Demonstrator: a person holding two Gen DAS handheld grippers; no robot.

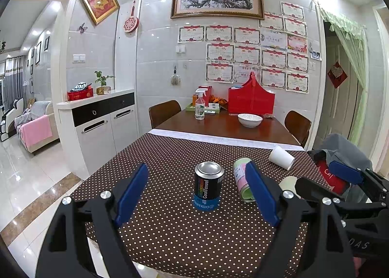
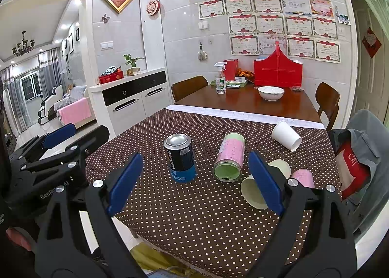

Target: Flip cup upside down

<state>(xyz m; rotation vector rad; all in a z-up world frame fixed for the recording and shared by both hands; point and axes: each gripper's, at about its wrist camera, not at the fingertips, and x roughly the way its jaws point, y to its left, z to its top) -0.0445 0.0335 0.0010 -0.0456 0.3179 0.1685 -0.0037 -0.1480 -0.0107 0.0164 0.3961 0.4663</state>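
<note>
A white paper cup [image 1: 281, 157] [image 2: 287, 135] lies on its side at the far right of the dotted tablecloth [image 1: 170, 224] [image 2: 194, 217]. A second pale cup [image 2: 252, 191] lies on its side behind my right gripper's right finger; it also shows in the left wrist view [image 1: 288, 183]. My left gripper [image 1: 198, 195] is open and empty, with an upside-down dark can [image 1: 208, 185] [image 2: 180, 157] standing between its fingers further ahead. My right gripper [image 2: 195, 183] is open and empty above the near table edge.
A pink-green canister [image 1: 242, 179] [image 2: 229, 160] lies on its side by the can. A pink cup [image 2: 302, 178] lies behind the right finger. A white bowl [image 2: 270, 92], spray bottle [image 2: 220, 81] and red box [image 2: 278, 69] stand at the far end. A chair with clothes [image 2: 357, 156] is at right.
</note>
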